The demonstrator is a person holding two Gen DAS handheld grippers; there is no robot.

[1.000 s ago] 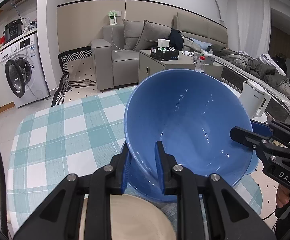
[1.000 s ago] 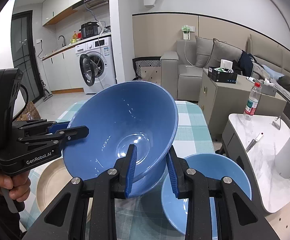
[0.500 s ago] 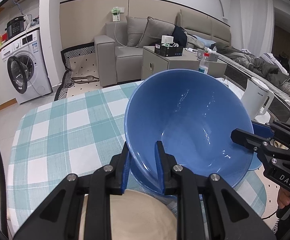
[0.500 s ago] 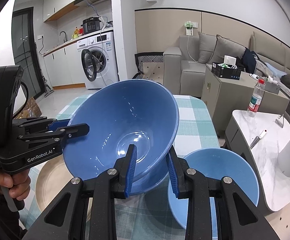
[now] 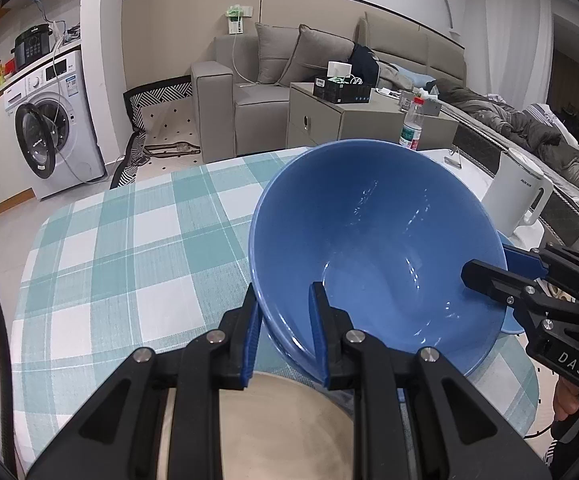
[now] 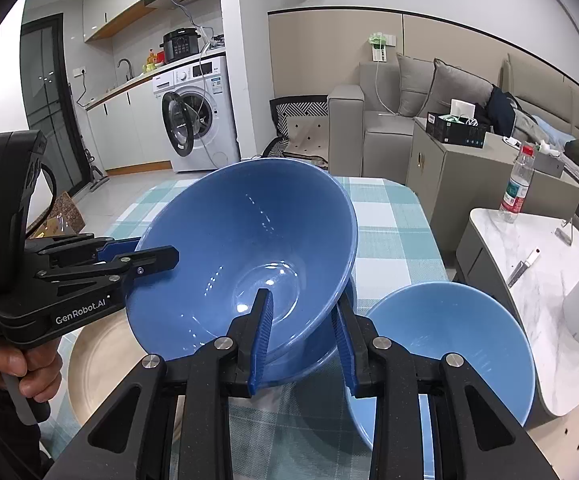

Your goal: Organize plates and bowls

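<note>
A big blue bowl (image 5: 369,240) (image 6: 249,232) hangs tilted over the checked table, held at opposite sides of its rim. My left gripper (image 5: 283,320) is shut on the near rim, one finger inside and one outside. My right gripper (image 6: 303,328) is shut on the bowl's other side. Each gripper also shows in the other view, the left gripper (image 6: 157,258) and the right gripper (image 5: 485,276). A second blue bowl (image 6: 309,360) lies right under the held one, mostly hidden. A third blue bowl (image 6: 449,340) stands to the right, and a beige plate (image 5: 281,420) (image 6: 97,360) to the left.
The green-and-white checked tablecloth (image 5: 129,260) stretches left and far. A white kettle (image 5: 517,196) and a water bottle (image 6: 515,188) stand on a white side table (image 6: 529,248) at the right. A person's hand (image 6: 29,368) grips the left handle.
Both grippers have come down a little toward the table with the blue bowl between them. Both grips are unchanged.
</note>
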